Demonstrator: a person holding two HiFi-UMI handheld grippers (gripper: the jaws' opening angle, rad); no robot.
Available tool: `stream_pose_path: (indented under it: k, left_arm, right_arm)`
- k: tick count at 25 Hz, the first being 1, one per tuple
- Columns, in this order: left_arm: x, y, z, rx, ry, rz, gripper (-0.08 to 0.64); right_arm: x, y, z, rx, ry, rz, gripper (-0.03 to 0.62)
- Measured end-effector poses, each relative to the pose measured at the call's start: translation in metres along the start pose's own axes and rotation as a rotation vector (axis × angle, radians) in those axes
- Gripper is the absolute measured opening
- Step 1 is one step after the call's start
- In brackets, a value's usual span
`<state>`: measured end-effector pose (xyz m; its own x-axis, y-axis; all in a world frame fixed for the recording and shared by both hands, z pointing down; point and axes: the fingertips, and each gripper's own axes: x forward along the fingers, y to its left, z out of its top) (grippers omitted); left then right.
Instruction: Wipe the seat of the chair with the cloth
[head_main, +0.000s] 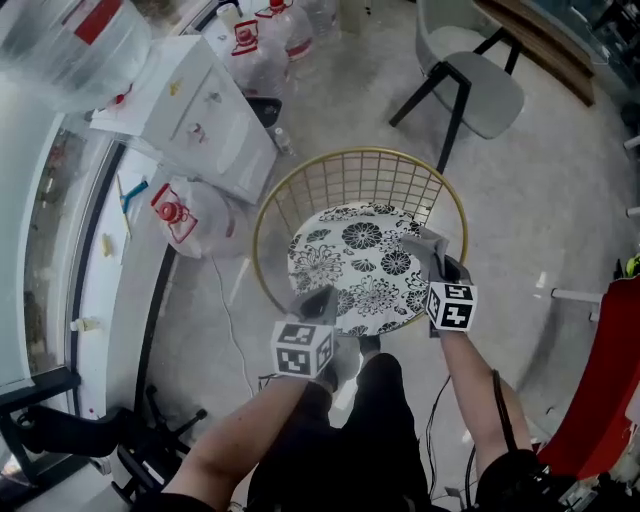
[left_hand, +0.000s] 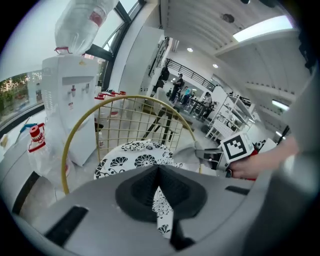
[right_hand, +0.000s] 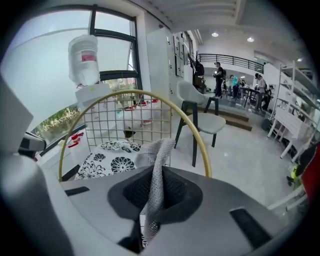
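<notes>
Grey mesh cloth (right_hand: 156, 165) pinched in right gripper (head_main: 428, 248); left gripper (head_main: 318, 300) clamps round floral seat (head_main: 362, 262).

The grey open-weave cloth (right_hand: 159, 155) was pinched between your right tongs (right_hand: 153, 186). Its loose end stood bunched above the jaws and a short tail hung below them. It was at the right edge of the chair's round seat (head_main: 355, 262), a level white cushion printed with black flowers, ringed by a gold hoop with a gold wire-grid back (head_main: 360, 180). Whether the cloth touched the seat was unclear.
</notes>
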<state>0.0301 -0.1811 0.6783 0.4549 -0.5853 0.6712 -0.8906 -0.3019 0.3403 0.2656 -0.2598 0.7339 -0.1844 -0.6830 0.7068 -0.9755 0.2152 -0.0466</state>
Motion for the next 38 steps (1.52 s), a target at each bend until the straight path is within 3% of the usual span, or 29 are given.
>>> stream_pose_path:
  k: [6,13,19,27,32,38]
  left_arm:
    - [-0.127,-0.027,0.021,-0.024,-0.101,-0.106,0.006]
    - [-0.272,-0.043,0.062,0.070,-0.234,-0.169,0.006]
    - [-0.408,-0.066,0.094,0.137,-0.349,-0.168,0.006]
    - [-0.505,-0.097,0.114,0.231,-0.438,-0.220,0.006]
    - [-0.560,-0.092,0.114,0.204,-0.510,-0.197,0.006]
    - [-0.606,-0.132,0.128,0.252,-0.555,-0.196,0.006]
  right_arm:
    - [-0.125,0.093,0.032,-0.009,-0.087,0.073,0.026]
    - [-0.265,0.181,0.096,-0.006,-0.246,0.117,0.026]
    - [-0.402,0.233,0.145,-0.021,-0.370,0.116,0.026]
    - [-0.510,0.268,0.172,0.016,-0.460,0.088,0.026]
    - [-0.563,0.300,0.173,0.003,-0.505,0.100,0.026]
    - [-0.628,0.305,0.187,-0.042,-0.559,0.135,0.026]
